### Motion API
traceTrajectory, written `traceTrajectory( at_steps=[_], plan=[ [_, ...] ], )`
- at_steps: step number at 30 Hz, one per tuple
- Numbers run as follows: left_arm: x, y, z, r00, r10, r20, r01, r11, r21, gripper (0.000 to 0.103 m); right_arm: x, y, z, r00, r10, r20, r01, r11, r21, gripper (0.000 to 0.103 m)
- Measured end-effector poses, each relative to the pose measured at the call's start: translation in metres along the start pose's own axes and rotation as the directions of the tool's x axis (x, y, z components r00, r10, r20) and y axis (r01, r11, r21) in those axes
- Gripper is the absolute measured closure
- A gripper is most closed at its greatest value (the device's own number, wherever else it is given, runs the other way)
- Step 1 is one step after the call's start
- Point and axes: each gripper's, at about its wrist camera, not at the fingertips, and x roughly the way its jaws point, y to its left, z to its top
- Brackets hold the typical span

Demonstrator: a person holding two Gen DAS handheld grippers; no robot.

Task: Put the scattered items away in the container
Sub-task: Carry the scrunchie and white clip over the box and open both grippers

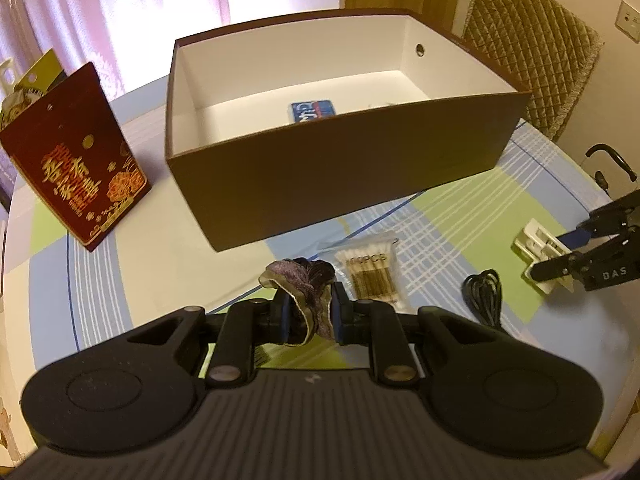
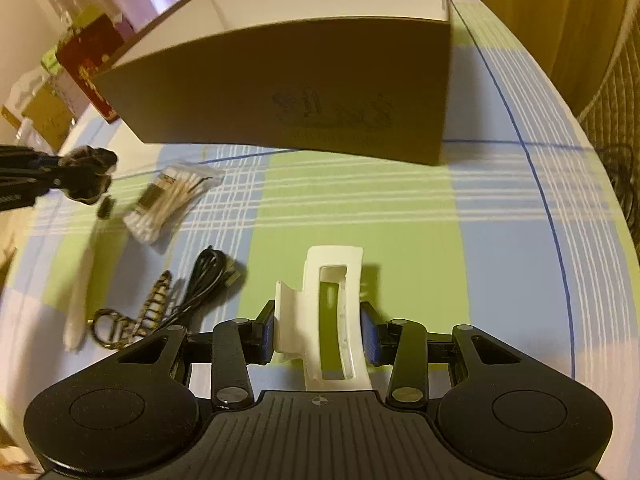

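My left gripper is shut on a purple scrunchie, held above the table in front of the brown box. The box is white inside and holds a blue packet. My right gripper is shut on a white hair claw clip, low over the green patch of cloth; from the left wrist view that gripper and its clip show at the right edge. A bag of cotton swabs and a coiled black cable lie between the two grippers.
A dark red gift bag stands left of the box. A patterned hair clip, a key ring and a long white item lie on the checked tablecloth. A quilted chair stands behind the table at right.
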Motion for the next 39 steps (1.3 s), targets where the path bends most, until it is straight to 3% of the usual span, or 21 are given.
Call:
traceTrajectory(
  at_steps=[9, 18, 23, 30, 39],
  plan=[
    [-0.014, -0.010, 0.022, 0.998, -0.027, 0.057, 0.026, 1.000, 0.008, 0.087, -0.042, -0.004, 0.023, 0.988, 0.116, 0.099, -0.118, 0.993, 0.017, 0.059],
    [-0.027, -0.006, 0.066, 0.989, -0.020, 0.143, 0.016, 0.999, 0.029, 0.087, -0.072, 0.000, 0.084, 0.957, 0.189, 0.221, -0.180, 0.982, -0.060, 0.059],
    [-0.026, -0.001, 0.098, 0.984, -0.007, 0.178, 0.001, 0.999, 0.037, 0.087, -0.076, 0.007, 0.122, 0.942, 0.199, 0.269, -0.174, 0.978, -0.115, 0.059],
    [-0.006, 0.004, 0.153, 0.982, -0.027, 0.188, 0.022, 0.999, 0.027, 0.087, -0.056, 0.020, 0.187, 0.932, 0.196, 0.305, -0.156, 0.976, -0.152, 0.059],
    [0.060, 0.015, 0.209, 0.994, -0.004, 0.107, 0.003, 1.000, 0.010, 0.087, 0.003, 0.029, 0.238, 0.957, 0.170, 0.235, -0.100, 0.955, -0.280, 0.059]
  ],
)
